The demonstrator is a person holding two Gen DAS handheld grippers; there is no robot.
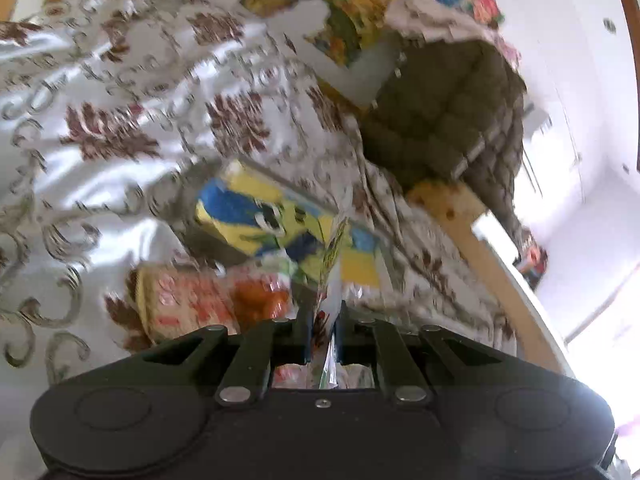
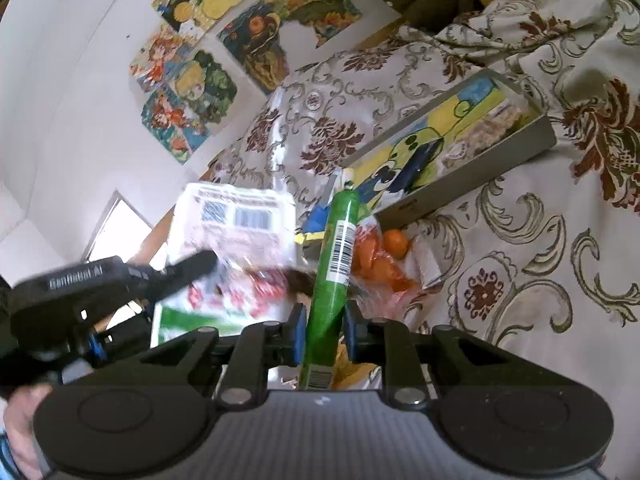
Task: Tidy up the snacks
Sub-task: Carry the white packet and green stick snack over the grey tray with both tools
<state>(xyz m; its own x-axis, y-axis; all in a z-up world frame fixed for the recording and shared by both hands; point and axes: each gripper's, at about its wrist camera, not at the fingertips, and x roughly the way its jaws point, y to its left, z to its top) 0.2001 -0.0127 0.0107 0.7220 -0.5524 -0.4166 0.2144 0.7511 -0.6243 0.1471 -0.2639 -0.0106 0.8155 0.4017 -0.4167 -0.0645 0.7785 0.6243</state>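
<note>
In the right wrist view my right gripper is shut on a long green tube with a barcode label, which points away toward a grey tray lined with a yellow and blue picture. My left gripper is shut on the thin edge of a crinkly snack bag. From the right wrist view that bag is white with barcodes and red and green print, lifted off the table at the left. The same tray lies just beyond it.
A clear bag of oranges lies between the tube and the tray. An orange-printed packet sits on the flowered tablecloth. A wooden chair with an olive cushion stands at the table's edge. Paintings cover the wall.
</note>
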